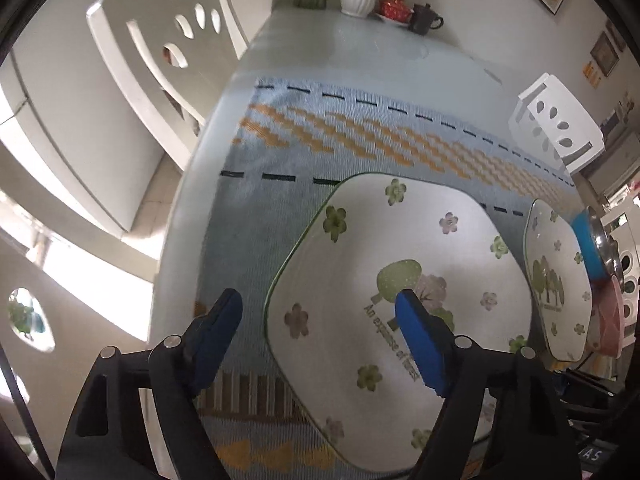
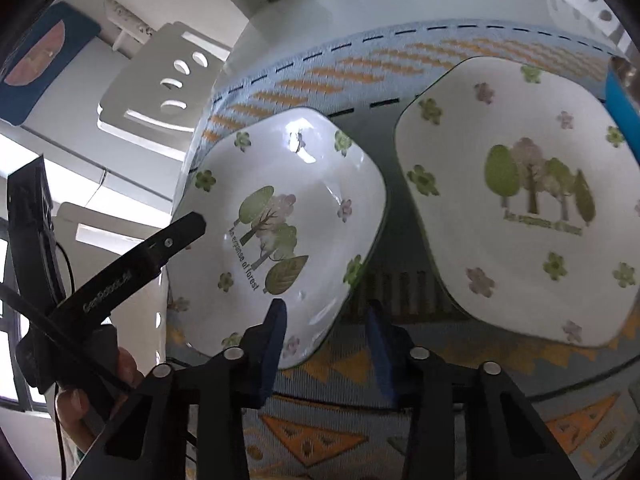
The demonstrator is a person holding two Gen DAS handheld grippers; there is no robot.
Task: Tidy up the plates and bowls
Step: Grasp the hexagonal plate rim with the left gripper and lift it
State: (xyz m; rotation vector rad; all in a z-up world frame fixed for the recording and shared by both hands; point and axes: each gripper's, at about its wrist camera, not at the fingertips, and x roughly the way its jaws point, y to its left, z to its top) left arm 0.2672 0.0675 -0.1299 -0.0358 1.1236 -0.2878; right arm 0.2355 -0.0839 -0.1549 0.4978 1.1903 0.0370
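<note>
Your left tongs [image 1: 318,312] stand wide, empty, straddling the left rim of the nearer plate [image 1: 400,320], which fills the frame's lower centre. Your right tongs [image 2: 326,312], narrower and also empty, bracket that plate's lower-right rim; the second plate [image 2: 528,208] lies right on the table [image 1: 360,48].

Bright daylight from blown-out windows [image 1: 96,280] at left, white glare patch on the near plate [image 2: 298,140] in the right wrist view, soft shadows beside the plates, strong fisheye bending, dark vignetted corners, slight motion blur.
</note>
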